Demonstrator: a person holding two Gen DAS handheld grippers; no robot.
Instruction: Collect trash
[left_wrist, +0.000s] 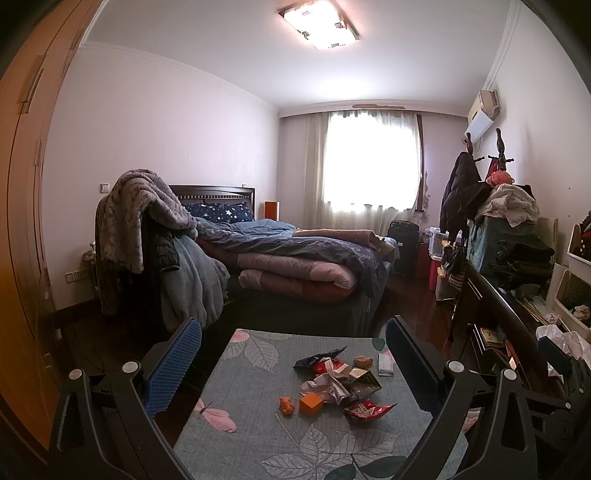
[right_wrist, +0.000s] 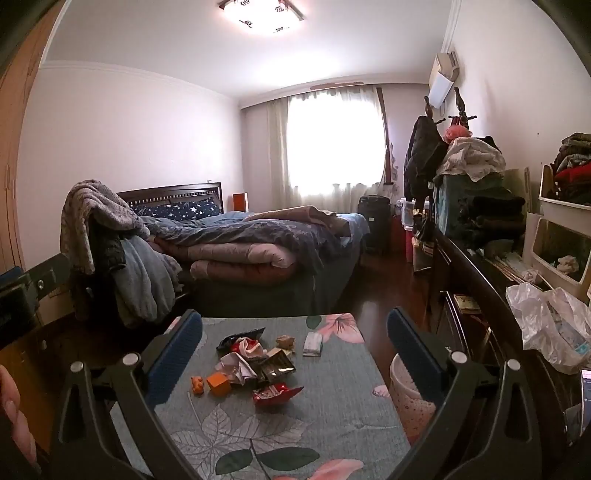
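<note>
While the bed (left_wrist: 295, 258) fills the far side of the room, the table (left_wrist: 258, 435) with a leaf-print cloth sits up close in both wrist views. Trash pile (left_wrist: 343, 384) lies mid-table: crumpled wrappers, red packets, tissue. Pink-white bin (right_wrist: 406, 391) stands on the floor just beside the table's right edge. Left gripper (left_wrist: 295, 369) and right gripper (right_wrist: 295, 362) both hover above the table, fingers (left_wrist: 173, 365) spread wide, nothing between them. Orange cube (left_wrist: 312, 403) sits beside the pile, small orange toy (left_wrist: 286, 405) just left of it.
</note>
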